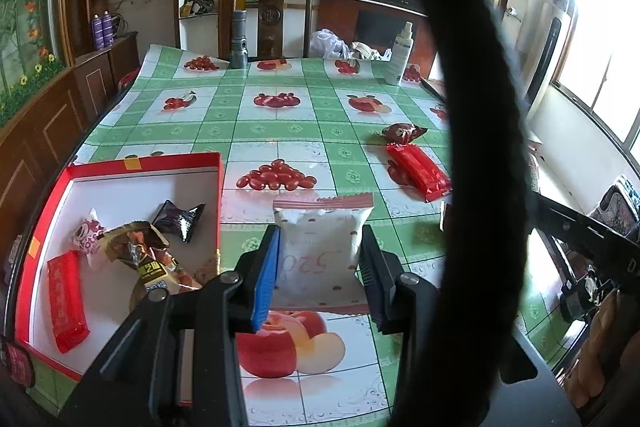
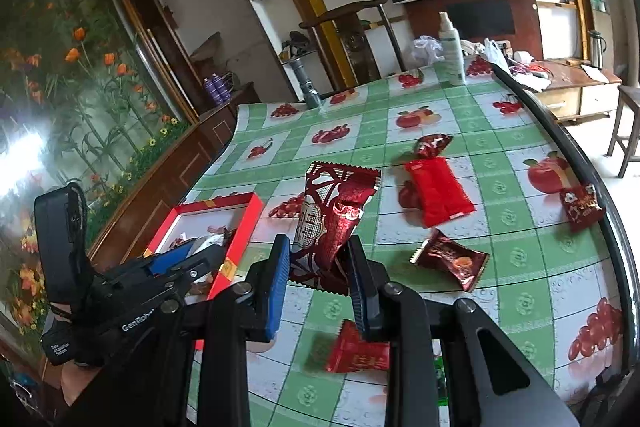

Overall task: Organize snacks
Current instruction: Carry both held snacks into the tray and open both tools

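Both claws gripping snack packs over the table [image 1: 304,131], red box [image 1: 218,187] at left.

L claw [image 1: 320,263]: pads clamped on a white pack [image 1: 320,247], held just right of the box. R claw [image 2: 320,267]: closed on a red-and-silver pack [image 2: 328,219], held upright above the cloth. Box contents: flat red bar [image 1: 66,301], pink-white candy [image 1: 90,237], dark purple candy [image 1: 182,219], brown-gold pack [image 1: 150,259] w/ label. Loose on table, well apart from box: red bar [image 2: 438,191], dark red candy [image 2: 432,145], maroon candy [image 2: 452,259], small red sachet [image 2: 582,207], red pack [image 2: 358,351] under R claw.
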